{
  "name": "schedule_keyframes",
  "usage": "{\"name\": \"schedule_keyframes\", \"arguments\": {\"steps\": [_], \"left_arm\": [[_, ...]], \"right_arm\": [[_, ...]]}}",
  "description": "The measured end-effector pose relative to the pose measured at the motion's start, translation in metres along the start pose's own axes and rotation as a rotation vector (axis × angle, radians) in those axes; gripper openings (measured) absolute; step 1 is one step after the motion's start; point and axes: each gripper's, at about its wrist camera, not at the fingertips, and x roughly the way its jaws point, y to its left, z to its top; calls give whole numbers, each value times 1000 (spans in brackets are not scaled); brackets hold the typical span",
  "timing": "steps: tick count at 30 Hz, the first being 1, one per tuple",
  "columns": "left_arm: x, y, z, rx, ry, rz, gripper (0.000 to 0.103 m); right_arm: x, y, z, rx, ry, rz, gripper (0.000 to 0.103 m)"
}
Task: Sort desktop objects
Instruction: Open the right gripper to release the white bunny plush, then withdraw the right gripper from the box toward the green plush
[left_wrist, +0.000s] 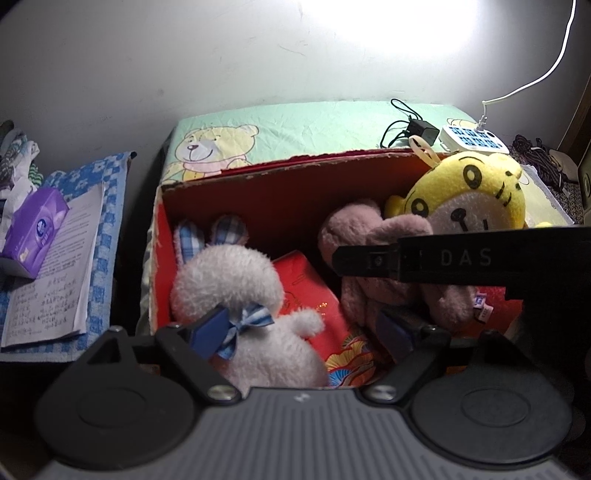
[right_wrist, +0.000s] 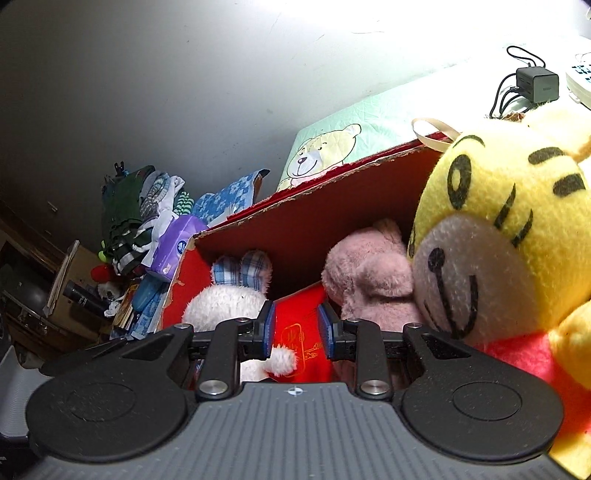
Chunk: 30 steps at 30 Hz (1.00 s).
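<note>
Red box (left_wrist: 280, 192), three plush toys inside, two claws open, empty

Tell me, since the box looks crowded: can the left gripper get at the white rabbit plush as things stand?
Probably yes. The left gripper has its jaws open just above the white rabbit plush, which lies uncovered at the left of the red box; the right gripper is off to the right.

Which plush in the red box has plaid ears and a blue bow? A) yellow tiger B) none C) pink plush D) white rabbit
D: the white rabbit at the left of the red box has blue plaid ears and a striped blue bow at its neck; the yellow tiger and pink plush have neither.
</note>
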Motion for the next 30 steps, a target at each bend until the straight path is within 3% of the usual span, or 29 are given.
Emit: {"name": "schedule_keyframes", "arguments": {"steps": [30], "left_arm": [[-7,-9,-10,-18,34,95,94]], "right_arm": [[-26,5,-24,-40,-71,-13,29]]}}
